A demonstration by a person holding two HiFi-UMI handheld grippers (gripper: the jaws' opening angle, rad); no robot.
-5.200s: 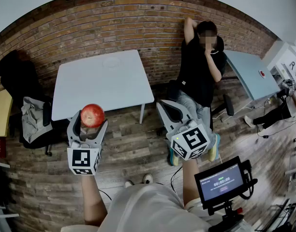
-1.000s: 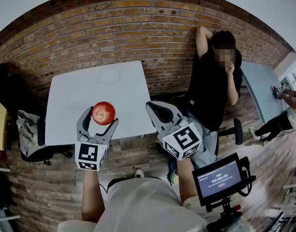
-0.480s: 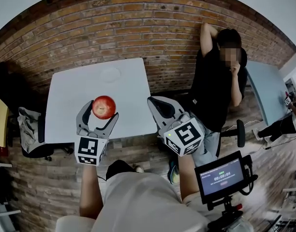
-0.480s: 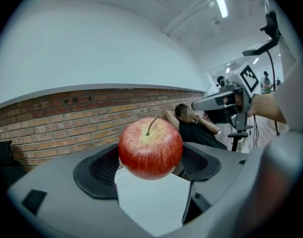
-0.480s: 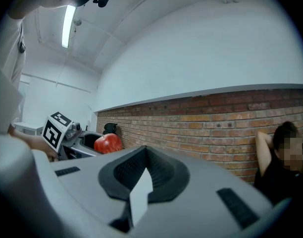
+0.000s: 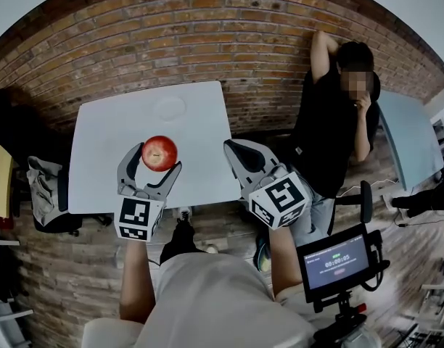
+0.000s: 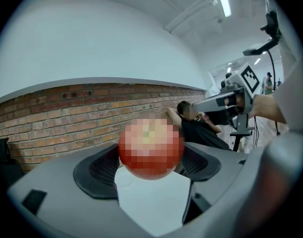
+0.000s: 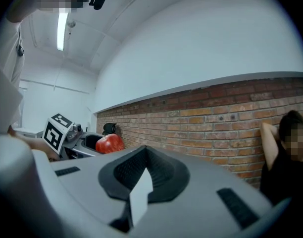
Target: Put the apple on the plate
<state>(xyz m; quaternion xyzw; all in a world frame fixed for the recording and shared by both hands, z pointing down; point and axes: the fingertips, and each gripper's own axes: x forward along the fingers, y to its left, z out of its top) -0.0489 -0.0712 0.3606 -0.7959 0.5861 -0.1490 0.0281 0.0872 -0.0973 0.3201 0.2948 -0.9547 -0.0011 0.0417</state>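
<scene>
My left gripper [image 6: 154, 162] clamps the round, glossy red apple [image 6: 159, 153] over the smooth white counter [image 6: 106, 140]. My right gripper [image 6: 240, 155] is closed and empty.

The only readable characters stand on the small screen [image 6: 336, 262] at the lower right of the head view: a row of pale digits split by colons, seemingly 00:00:05; the red mark under them is too small to read; up and left of the screen, the left cube [image 6: 137, 218] and the right cube [image 6: 282, 200] carry black-and-white square marker patterns.
</scene>
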